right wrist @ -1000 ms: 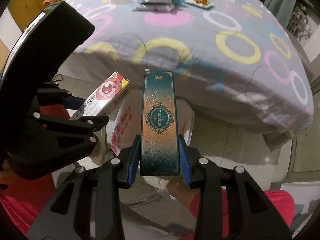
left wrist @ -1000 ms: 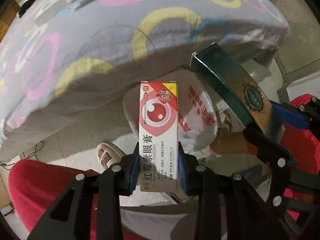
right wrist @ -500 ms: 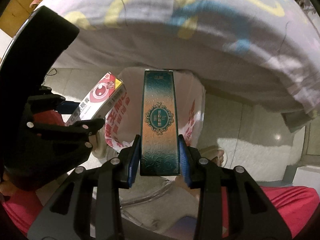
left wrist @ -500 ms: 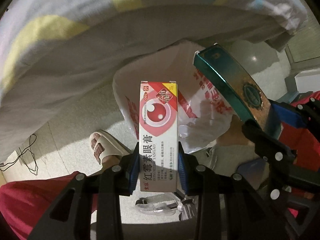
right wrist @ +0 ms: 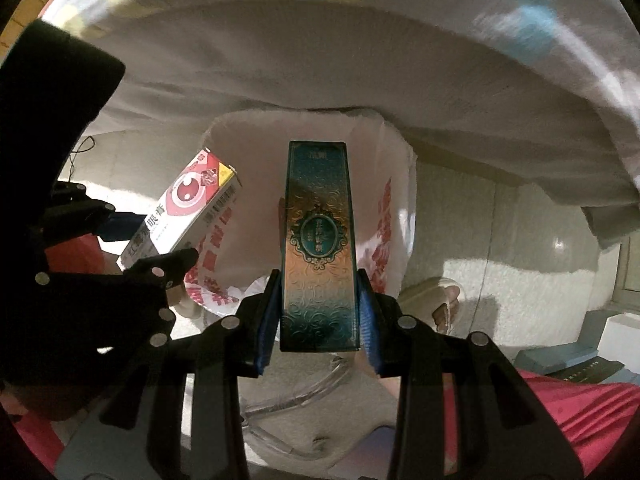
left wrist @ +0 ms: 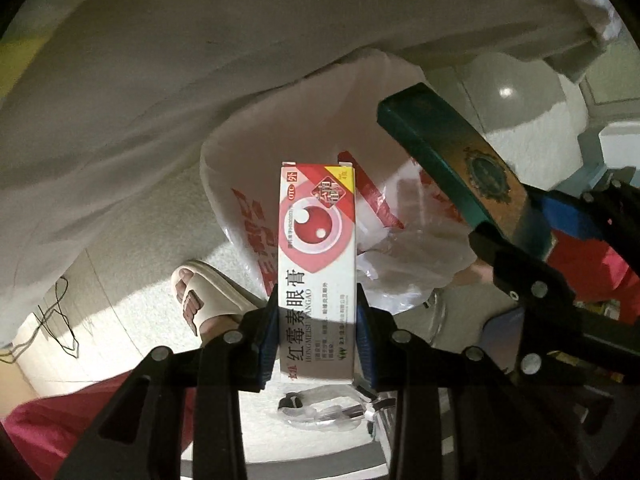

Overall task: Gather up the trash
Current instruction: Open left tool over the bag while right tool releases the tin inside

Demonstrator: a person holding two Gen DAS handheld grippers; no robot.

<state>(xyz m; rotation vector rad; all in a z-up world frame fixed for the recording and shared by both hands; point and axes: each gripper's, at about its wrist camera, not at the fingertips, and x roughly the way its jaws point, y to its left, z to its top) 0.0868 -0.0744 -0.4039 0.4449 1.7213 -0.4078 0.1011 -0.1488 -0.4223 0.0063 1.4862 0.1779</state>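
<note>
Left wrist: jaws clamp glossy carton [left wrist: 316, 248]; right clamp embossed teal box [right wrist: 318, 248].

We see dim, fisheye-bent views w/ dark corners; sunlit patches and glare on the grey speckled floor [left wrist: 516, 96]; blurred edges.

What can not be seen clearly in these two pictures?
- Inside of the plastic bag: both views, hidden by the eye ointment box and the teal box.
- Small print on the teal box: right view, too small.
- Bed top: both views, cut off.
</note>
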